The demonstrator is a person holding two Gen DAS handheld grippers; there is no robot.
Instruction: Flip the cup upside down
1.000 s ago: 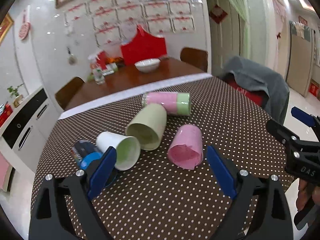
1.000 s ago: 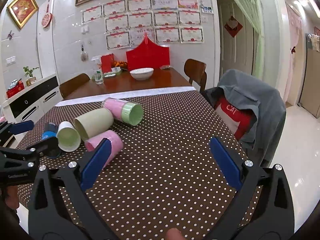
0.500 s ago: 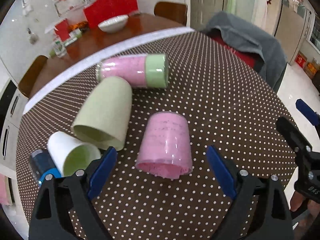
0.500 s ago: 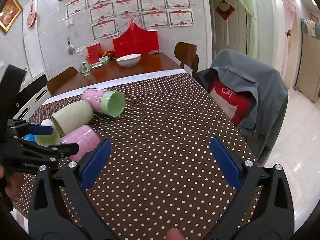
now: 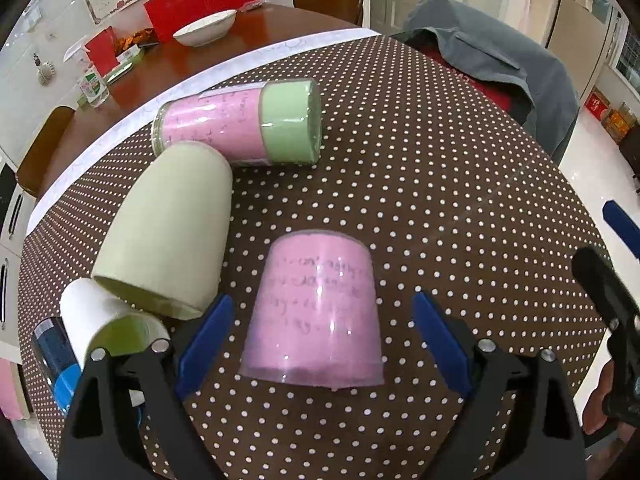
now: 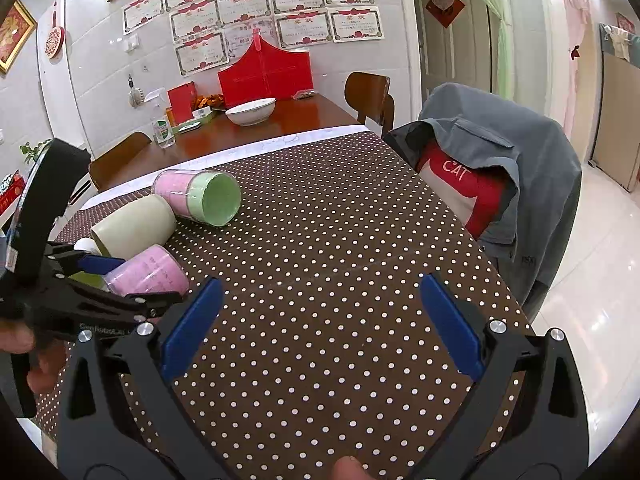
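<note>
Dining room, tiled wall with framed certificates; work surface is a round table under a brown polka-dot tablecloth (image 5: 420, 184). A grey jacket (image 6: 512, 160) hangs over a chair at the far right edge.

Objects on cloth: pink cup (image 5: 316, 312) lying on its side, mouth toward the left-wrist camera. Pale green cup (image 5: 172, 232) on its side just beside it, to its left. White cup (image 5: 104, 328) with green interior and a blue item (image 5: 56, 356) at the near left, partly hidden by the tool. Pink-and-green stack (image 5: 244, 128) lying behind them.

Left gripper (image 5: 320, 340): jaws wide apart, blue pads flanking the pink cup's open end on both sides, not touching it as far as I can tell. Right gripper (image 6: 320, 328): jaws spread, nothing between them, over bare cloth well apart from the cups.

Progress: nothing flipped. The pink cup is bracketed but not grasped. Left to do: close on it, lift, turn it mouth-down, set it on the cloth.

Change over the last second: the left gripper has advanced and tilted down. The cup, previously ahead of the fingertips, now sits between them and fills more of the view. The cups themselves have not shifted. The right gripper is roughly where it was.
</note>
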